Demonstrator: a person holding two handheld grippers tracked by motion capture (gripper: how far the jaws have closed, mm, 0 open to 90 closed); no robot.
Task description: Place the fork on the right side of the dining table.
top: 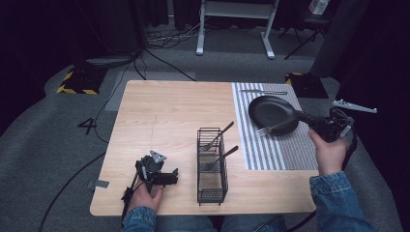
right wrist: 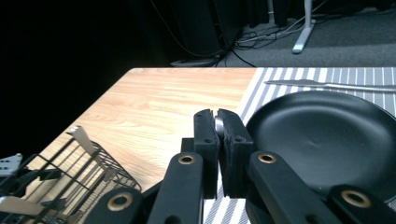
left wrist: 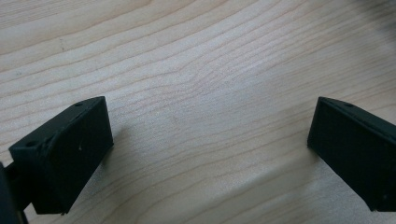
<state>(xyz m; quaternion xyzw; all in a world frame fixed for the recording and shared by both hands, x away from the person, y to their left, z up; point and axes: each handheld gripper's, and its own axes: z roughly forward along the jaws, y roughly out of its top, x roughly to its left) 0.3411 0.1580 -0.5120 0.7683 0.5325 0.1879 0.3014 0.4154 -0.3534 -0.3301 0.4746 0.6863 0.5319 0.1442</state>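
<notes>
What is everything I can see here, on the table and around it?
Table: one, light wood, centre.
Placemat: one, grey-and-white striped, table's right side.
Plate: one, black, on the placemat.
Knife: one, silver, on the placemat beyond the plate.
Wire caddy: one, black, near the table's front edge.
Forks in caddy: two, dark-handled, leaning.
Fork: one, silver, by the plate's near rim, held by the right tool.
Desk frame: one, white, on the floor behind.
Left tool: black, open, resting on bare wood.
Right tool: black, shut on the fork.

Light wooden table [top: 159, 116], striped placemat [top: 270, 150] at right, wire cutlery basket [top: 212, 186] near centre
</notes>
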